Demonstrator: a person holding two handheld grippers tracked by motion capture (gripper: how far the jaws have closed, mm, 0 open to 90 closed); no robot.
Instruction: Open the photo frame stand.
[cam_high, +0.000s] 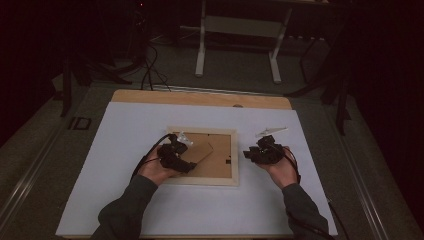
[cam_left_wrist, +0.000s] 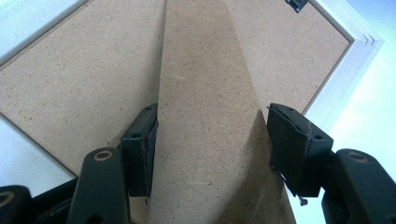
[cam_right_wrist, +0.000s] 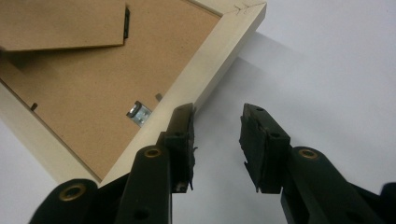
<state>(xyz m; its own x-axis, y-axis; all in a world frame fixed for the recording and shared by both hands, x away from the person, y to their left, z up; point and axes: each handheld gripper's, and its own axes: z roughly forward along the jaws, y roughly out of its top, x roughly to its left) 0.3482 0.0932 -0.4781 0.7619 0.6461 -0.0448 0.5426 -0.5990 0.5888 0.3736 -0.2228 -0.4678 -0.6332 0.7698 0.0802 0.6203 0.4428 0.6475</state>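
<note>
The picture frame lies face down mid-tabletop. Its fold-out stand is straddled by the left gripper, one finger touching, the other apart. The right gripper is held just beside the frame's right edge, fingers partly spread, empty.

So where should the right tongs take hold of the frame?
On the wooden rail nearest them, coming in from the frame's outer edge. That rail stands proud of the white sheet with bare space beside it, so the open right tongs could probably straddle it clear of the metal clip.
</note>
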